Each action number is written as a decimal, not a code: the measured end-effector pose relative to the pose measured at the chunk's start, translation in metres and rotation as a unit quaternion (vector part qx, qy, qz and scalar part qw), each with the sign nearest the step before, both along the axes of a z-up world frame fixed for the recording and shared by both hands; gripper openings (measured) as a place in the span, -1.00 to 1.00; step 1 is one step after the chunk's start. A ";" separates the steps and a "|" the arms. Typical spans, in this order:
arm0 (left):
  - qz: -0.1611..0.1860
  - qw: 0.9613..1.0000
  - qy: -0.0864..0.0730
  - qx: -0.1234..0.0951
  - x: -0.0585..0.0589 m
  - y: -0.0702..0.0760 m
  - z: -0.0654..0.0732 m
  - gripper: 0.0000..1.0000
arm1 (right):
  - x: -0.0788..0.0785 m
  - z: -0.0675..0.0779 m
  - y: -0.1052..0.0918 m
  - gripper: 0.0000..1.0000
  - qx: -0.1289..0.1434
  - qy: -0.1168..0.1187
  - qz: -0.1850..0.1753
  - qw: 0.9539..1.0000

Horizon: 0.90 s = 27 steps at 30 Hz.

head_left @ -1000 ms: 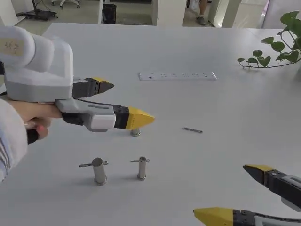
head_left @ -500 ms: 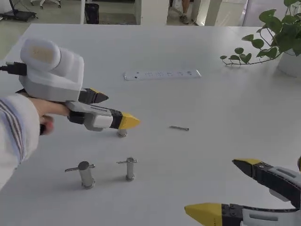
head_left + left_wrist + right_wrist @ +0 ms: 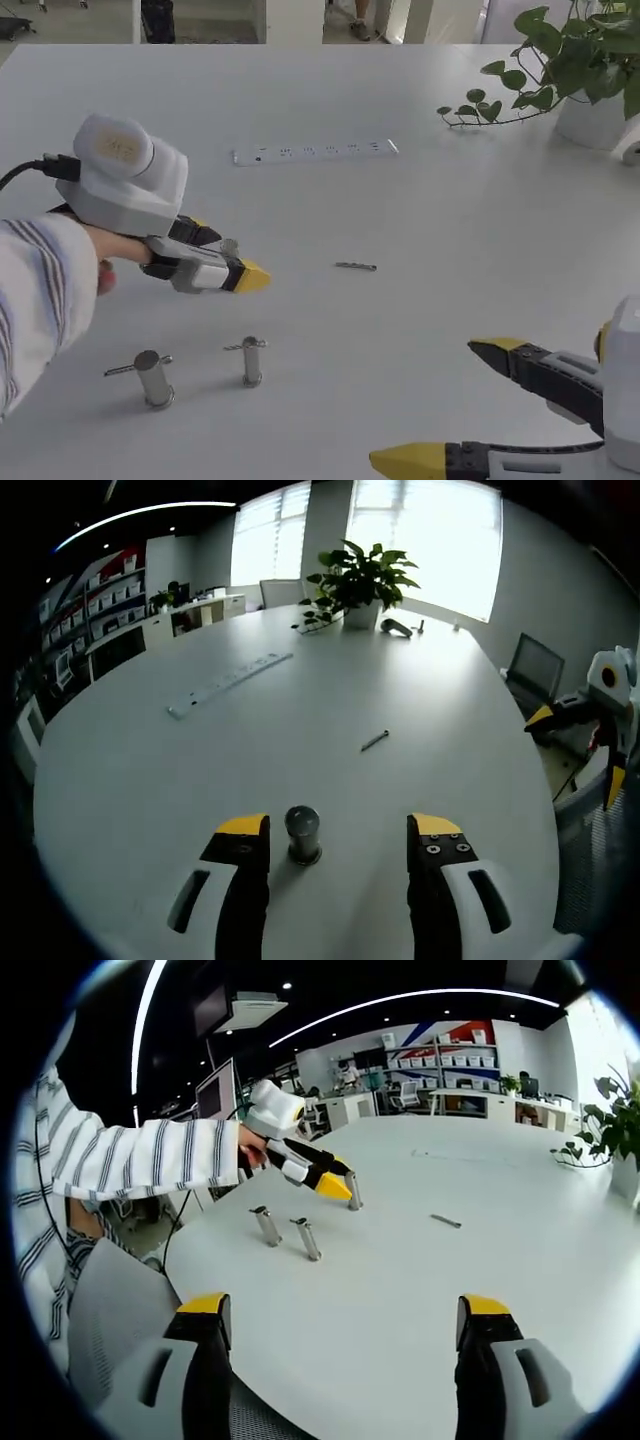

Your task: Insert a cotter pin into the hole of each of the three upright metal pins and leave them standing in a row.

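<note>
Two upright metal pins [image 3: 153,375] [image 3: 251,360] stand side by side near me, each with a cotter pin through its hole. A third bare pin [image 3: 303,832] stands farther back, between the jaws of my open left gripper [image 3: 238,258], closer to its left jaw and untouched. A loose cotter pin [image 3: 356,266] lies flat on the white table to the right of that gripper. My right gripper [image 3: 435,404] hovers wide open and holding nothing at the near right. In the right gripper view the three pins [image 3: 267,1225] [image 3: 308,1238] [image 3: 353,1191] and the left gripper [image 3: 335,1182] show ahead.
A white power strip [image 3: 315,152] lies at the back of the table [image 3: 450,220]. A potted plant [image 3: 560,60] stands at the far right corner. Office furniture stands beyond the table's edge.
The head camera has shifted. My left gripper has dropped lower and drawn back a little, so its open jaws now straddle the third pin. The right gripper stays open at the near right.
</note>
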<state>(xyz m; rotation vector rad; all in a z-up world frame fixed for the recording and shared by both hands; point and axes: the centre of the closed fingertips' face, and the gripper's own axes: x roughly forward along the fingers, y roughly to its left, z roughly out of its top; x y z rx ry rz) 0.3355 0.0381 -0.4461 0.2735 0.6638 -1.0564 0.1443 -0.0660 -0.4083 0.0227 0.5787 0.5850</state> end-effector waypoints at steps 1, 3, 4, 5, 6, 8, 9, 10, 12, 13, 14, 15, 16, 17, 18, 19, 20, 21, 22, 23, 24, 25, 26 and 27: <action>-0.002 1.000 0.000 0.004 0.000 0.000 -0.003 0.01 | 0.000 -0.001 0.000 0.82 -0.002 0.001 -0.001 1.000; -0.002 1.000 0.002 0.006 0.000 -0.002 -0.007 -0.07 | 0.002 -0.001 0.000 0.80 -0.005 -0.002 -0.001 1.000; 0.001 1.000 0.007 0.004 0.001 -0.003 -0.008 -0.11 | 0.002 -0.001 0.001 0.81 -0.005 -0.002 0.001 1.000; 0.002 1.000 0.009 0.001 0.001 -0.004 -0.009 -0.19 | 0.002 -0.001 0.002 0.81 -0.004 -0.002 0.001 1.000; 0.009 1.000 0.007 0.001 0.003 -0.005 -0.010 -0.21 | 0.002 -0.001 0.002 0.81 -0.003 -0.002 0.002 1.000; 0.009 1.000 -0.001 0.004 0.005 -0.006 -0.011 -0.26 | 0.002 -0.003 0.003 0.82 -0.003 0.000 0.003 1.000; 0.009 1.000 -0.004 0.005 0.006 -0.007 -0.011 -0.28 | 0.001 -0.004 0.004 0.81 -0.004 0.001 0.004 1.000; 0.009 1.000 -0.009 0.008 0.007 -0.007 -0.012 -0.30 | 0.000 -0.006 0.004 0.81 -0.004 0.005 0.006 1.000; 0.010 0.999 -0.022 0.021 0.011 -0.004 -0.013 -0.40 | 0.000 -0.007 0.003 0.81 -0.005 0.007 0.006 1.000; 0.010 0.999 -0.030 0.026 0.013 -0.003 -0.014 -0.44 | -0.001 -0.008 0.003 0.81 -0.005 0.008 0.005 1.000; 0.010 0.999 -0.033 0.029 0.014 -0.002 -0.014 -0.51 | -0.001 -0.008 0.003 0.81 -0.004 0.009 0.004 1.000; 0.011 0.999 -0.040 0.031 0.016 -0.001 -0.013 -0.56 | -0.001 -0.008 0.003 0.82 -0.003 0.009 0.004 1.000; 0.013 0.998 -0.053 0.034 0.019 0.000 -0.012 -0.63 | -0.001 -0.008 0.002 0.82 -0.002 0.008 0.003 1.000; 0.012 0.997 -0.065 0.039 0.022 0.002 -0.011 -0.72 | 0.000 -0.007 0.002 0.83 -0.001 0.007 0.001 1.000; 0.010 0.997 -0.066 0.042 0.022 0.003 -0.012 -0.77 | 0.001 -0.005 0.002 0.83 0.004 0.003 -0.002 1.000; 0.009 0.997 -0.064 0.041 0.021 0.003 -0.012 -0.77 | 0.002 -0.004 0.002 0.82 0.007 0.001 -0.003 1.000; 0.006 0.997 -0.063 0.040 0.021 0.002 -0.012 -0.78 | 0.002 -0.004 0.002 0.82 0.011 0.001 -0.004 1.000; 0.003 0.997 -0.065 0.041 0.021 0.002 -0.012 -0.78 | 0.002 -0.003 0.002 0.82 0.013 0.001 -0.004 1.000; -0.003 0.997 -0.070 0.045 0.020 0.002 -0.011 -0.77 | 0.003 -0.003 0.002 0.82 0.013 -0.001 -0.004 1.000; -0.009 0.996 -0.076 0.050 0.019 0.003 -0.011 -0.77 | 0.002 -0.003 0.002 0.82 0.013 -0.001 -0.004 1.000; -0.020 0.995 -0.081 0.054 0.018 0.003 -0.011 -0.77 | 0.002 -0.003 0.002 0.82 0.012 0.000 -0.004 1.000; -0.021 0.995 -0.078 0.051 0.017 0.003 -0.012 -0.77 | 0.002 -0.003 0.001 0.82 0.011 -0.001 -0.003 1.000; -0.014 0.997 -0.069 0.042 0.017 0.003 -0.011 -0.78 | 0.002 -0.003 0.001 0.82 0.011 -0.001 -0.003 1.000; -0.012 0.997 -0.068 0.040 0.017 0.003 -0.011 -0.78 | 0.002 -0.002 0.001 0.82 0.011 -0.001 -0.002 1.000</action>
